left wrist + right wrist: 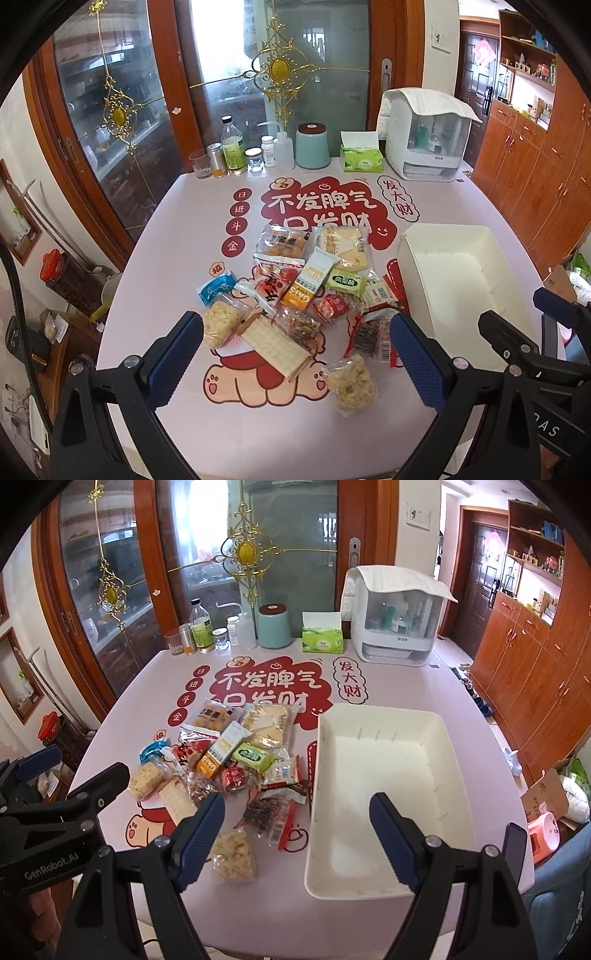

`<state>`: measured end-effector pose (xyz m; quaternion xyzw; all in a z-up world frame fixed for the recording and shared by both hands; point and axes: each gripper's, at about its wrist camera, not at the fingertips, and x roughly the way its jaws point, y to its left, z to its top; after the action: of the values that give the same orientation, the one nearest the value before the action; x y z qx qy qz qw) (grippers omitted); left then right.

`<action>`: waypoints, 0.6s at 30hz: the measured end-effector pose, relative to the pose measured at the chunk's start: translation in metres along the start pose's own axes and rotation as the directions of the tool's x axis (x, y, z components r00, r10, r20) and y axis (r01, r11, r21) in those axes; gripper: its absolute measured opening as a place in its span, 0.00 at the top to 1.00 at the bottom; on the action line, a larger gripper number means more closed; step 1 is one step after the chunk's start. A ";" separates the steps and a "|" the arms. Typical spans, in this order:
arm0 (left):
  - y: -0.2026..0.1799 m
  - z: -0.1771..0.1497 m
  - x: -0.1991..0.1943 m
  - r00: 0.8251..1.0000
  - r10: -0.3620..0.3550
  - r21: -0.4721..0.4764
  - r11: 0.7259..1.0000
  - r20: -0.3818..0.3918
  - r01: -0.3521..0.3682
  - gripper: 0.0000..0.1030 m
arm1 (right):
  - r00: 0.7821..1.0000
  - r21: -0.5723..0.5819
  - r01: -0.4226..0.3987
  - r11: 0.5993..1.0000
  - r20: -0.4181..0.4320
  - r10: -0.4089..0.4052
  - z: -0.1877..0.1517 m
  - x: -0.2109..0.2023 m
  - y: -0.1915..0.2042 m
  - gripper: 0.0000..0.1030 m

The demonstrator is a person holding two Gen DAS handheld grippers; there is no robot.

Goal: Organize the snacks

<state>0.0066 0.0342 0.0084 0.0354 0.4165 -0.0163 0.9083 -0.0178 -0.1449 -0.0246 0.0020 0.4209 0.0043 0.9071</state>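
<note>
- Snack packets (295, 291) lie in a loose, overlapping heap on the pink worktop (147, 332), left of the empty white bin (388, 775); none is in the bin yet, so the sorting looks to be at its start.
- The left hand-held gripper (295, 358) hovers over the near edge of the heap with its jaws spread wide and nothing between them. The puffed-rice packet (221, 321) and the flat cracker pack (273, 343) lie just ahead of it.
- A second puffed-rice packet (232, 853) sits apart at the near side, touching no other packet; taking this loose one first would avoid dragging neighbours.
- The dark seaweed-like packet (269, 816) lies just left of the bin wall, a short carry.
- The right hand-held gripper (295, 842) is likewise wide open and empty, poised over the bin's near left corner.
- Crinkly wrappers may slip: pinching across a packet's body, not its sealed edge, seems safer.
</note>
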 end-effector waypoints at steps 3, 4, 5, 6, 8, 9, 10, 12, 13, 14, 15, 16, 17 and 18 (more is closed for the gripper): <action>0.011 0.003 0.001 1.000 -0.002 0.002 1.000 0.010 0.002 0.02 | 1.000 0.000 0.001 1.000 0.002 -0.001 0.002 0.001 0.008 0.20; 0.015 0.004 0.003 1.000 -0.004 0.002 1.000 0.011 0.004 0.02 | 1.000 0.001 0.001 1.000 0.000 -0.001 0.004 0.003 0.011 0.20; 0.018 0.005 0.004 1.000 -0.005 0.002 1.000 0.011 0.005 0.02 | 1.000 0.004 0.001 1.000 -0.004 -0.001 0.005 0.004 0.014 0.20; 0.021 0.005 0.006 1.000 -0.006 0.002 1.000 0.010 0.006 0.02 | 1.000 0.006 0.000 1.000 -0.006 0.000 0.006 0.006 0.016 0.20; 0.030 0.007 0.012 1.000 -0.009 -0.001 1.000 0.001 0.009 0.02 | 1.000 0.012 -0.004 1.000 -0.016 0.004 0.008 0.011 0.022 0.20; 0.035 0.008 0.015 1.000 -0.009 -0.004 1.000 -0.005 0.009 0.02 | 1.000 0.015 -0.006 1.000 -0.021 0.006 0.008 0.012 0.024 0.20; 0.039 0.009 0.017 1.000 -0.009 -0.006 1.000 -0.011 0.009 0.02 | 1.000 0.018 -0.009 1.000 -0.028 0.009 0.010 0.016 0.028 0.20; 0.049 0.010 0.025 1.000 -0.012 -0.011 1.000 -0.027 0.012 0.02 | 0.999 0.024 -0.015 1.000 -0.043 0.016 0.011 0.023 0.034 0.20; 0.054 0.010 0.029 0.999 -0.013 -0.011 1.000 -0.037 0.013 0.02 | 0.999 0.025 -0.019 0.999 -0.051 0.021 0.012 0.027 0.038 0.20; 0.060 0.009 0.035 0.999 -0.016 -0.010 1.000 -0.049 0.016 0.02 | 0.998 0.026 -0.022 0.999 -0.057 0.023 0.012 0.031 0.041 0.20; 0.066 0.008 0.041 0.998 -0.019 -0.007 1.000 -0.059 0.019 0.02 | 0.998 0.027 -0.024 0.999 -0.064 0.026 0.012 0.035 0.044 0.20; 0.071 0.007 0.045 0.998 -0.020 -0.003 1.000 -0.066 0.020 0.02 | 0.997 0.028 -0.028 0.999 -0.069 0.030 0.012 0.040 0.046 0.20; 0.077 0.005 0.052 0.997 -0.016 0.006 1.000 -0.076 0.017 0.02 | 0.997 0.029 -0.032 0.999 -0.076 0.034 0.012 0.044 0.048 0.20; 0.083 0.003 0.059 0.996 -0.015 0.016 1.000 -0.083 0.016 0.02 | 0.996 0.027 -0.034 0.999 -0.086 0.036 0.012 0.050 0.050 0.20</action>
<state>0.0520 0.1164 -0.0303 0.0405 0.4539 -0.0253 0.8897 0.0232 -0.0942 -0.0552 0.0209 0.4596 0.0149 0.8878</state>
